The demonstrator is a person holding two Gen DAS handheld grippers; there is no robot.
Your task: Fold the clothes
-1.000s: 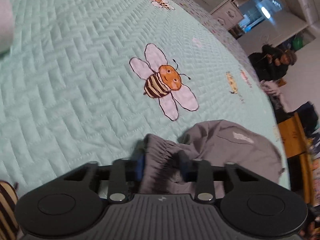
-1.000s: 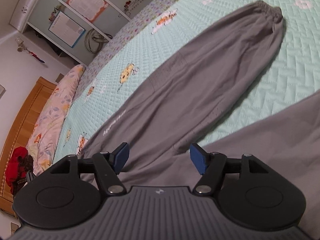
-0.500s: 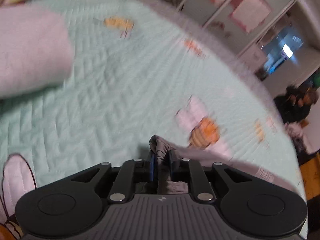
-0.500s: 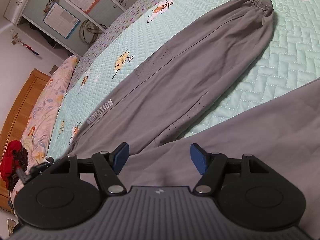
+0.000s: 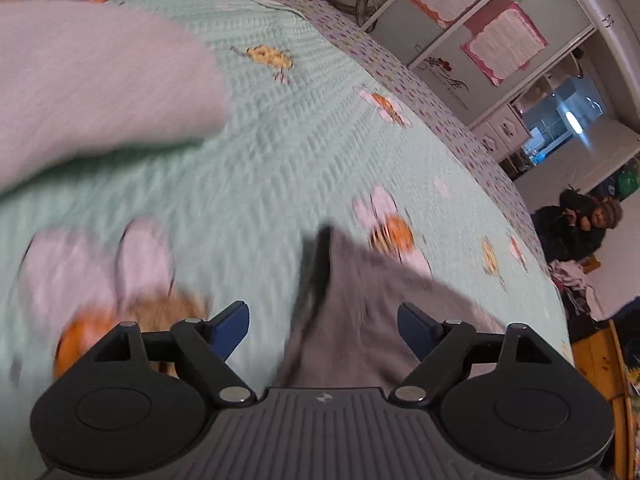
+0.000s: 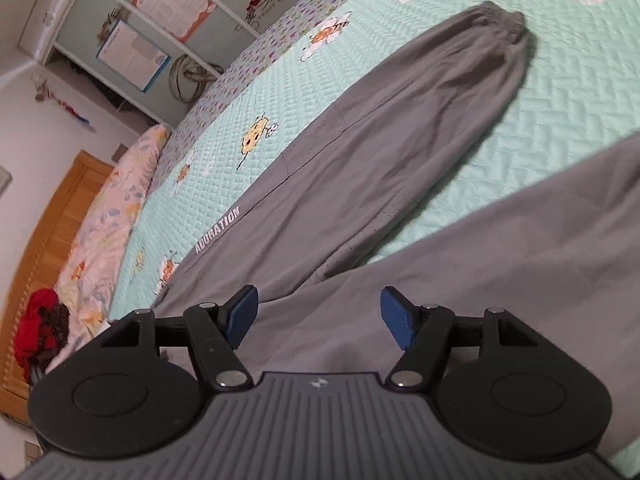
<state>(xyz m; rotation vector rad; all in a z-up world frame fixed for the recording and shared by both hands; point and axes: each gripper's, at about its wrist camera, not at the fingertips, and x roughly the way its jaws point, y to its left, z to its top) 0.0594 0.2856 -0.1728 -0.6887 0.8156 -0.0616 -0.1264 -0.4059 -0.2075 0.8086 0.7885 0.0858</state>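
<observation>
**Operator:** My left hand-held gripper (image 5: 323, 330) is released, its blue pads spread wide with nothing between them. A peaked fold of the grey trousers (image 5: 360, 312) rises in the gap but neither pad touches it. The view is motion-blurred, so I cannot make out fine detail there.

**Observer:** And the other one?

**Operator:** My right hand-held gripper (image 6: 319, 318) is likewise released, pads well apart, hovering over grey cloth that fills the near part of its view. I cannot tell whether it rests on the fabric or sits just above it.

**Observer:** Where do the trousers lie?

**Operator:** On the bed, over the mint-green quilted bedspread (image 6: 560, 92). From the right wrist view, one leg runs flat from near me to the far right, ending in a gathered elastic cuff (image 6: 500, 24); the word ADORATION (image 6: 218, 229) is printed in white near its left edge. The second leg crosses the near right, with a strip of quilt showing between the two.

**Observer:** Anything else on the bed?

**Operator:** A pale pink folded cloth (image 5: 92, 88) at the far left in the left wrist view, and a floral pillow (image 6: 104, 216) along the wooden headboard.
</observation>
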